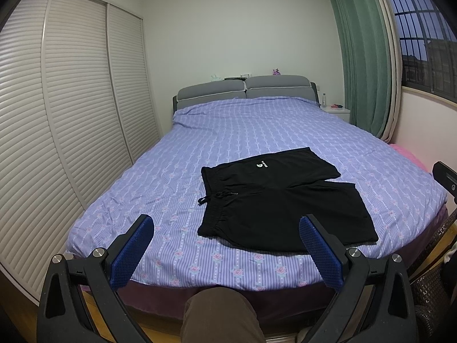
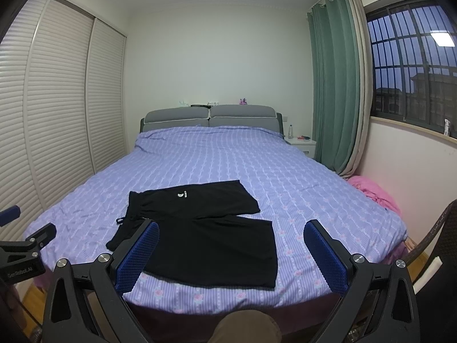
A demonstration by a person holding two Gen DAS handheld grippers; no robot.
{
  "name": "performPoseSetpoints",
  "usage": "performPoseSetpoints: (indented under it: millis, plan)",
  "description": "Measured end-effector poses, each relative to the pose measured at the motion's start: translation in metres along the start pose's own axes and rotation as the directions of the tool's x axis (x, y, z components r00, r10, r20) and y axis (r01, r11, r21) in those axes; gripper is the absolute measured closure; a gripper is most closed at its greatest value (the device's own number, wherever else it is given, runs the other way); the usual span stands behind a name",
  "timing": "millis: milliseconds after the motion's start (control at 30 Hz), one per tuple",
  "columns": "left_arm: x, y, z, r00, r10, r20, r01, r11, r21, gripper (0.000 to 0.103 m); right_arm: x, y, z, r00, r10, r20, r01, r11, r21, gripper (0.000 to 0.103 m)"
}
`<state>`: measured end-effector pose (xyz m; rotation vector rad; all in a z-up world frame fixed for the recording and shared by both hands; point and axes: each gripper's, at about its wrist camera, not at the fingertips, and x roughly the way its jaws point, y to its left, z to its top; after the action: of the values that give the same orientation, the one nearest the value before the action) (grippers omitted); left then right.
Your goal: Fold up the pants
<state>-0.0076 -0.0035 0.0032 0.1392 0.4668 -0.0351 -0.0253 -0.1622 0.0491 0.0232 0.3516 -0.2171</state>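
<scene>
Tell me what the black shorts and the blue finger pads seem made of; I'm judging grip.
Shorts: soft matte fabric, probably a knit, judging by the gathered waistband and drawstring; it lies limp and flat. Blue pads on the fingers: probably rubber or soft plastic, with a fine raised grid texture and slight sheen.

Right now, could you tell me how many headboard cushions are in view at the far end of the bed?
2: the left cushion and the right cushion sit side by side, touching, above the purple sheet. Nothing seems to hide another.
</scene>
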Motion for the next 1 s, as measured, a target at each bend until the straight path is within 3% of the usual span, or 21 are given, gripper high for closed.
performPoseSetpoints:
  millis: [1000]
  plan:
    - [-0.0035, 0.0014, -0.0018, 1.000, -0.014, 0.008, 0.014, 1.000, -0.002, 0.000, -0.0007, -0.0008, -0.0002, 1.000, 0.000, 0.005, 0.000, 1.000, -0.001, 0.000]
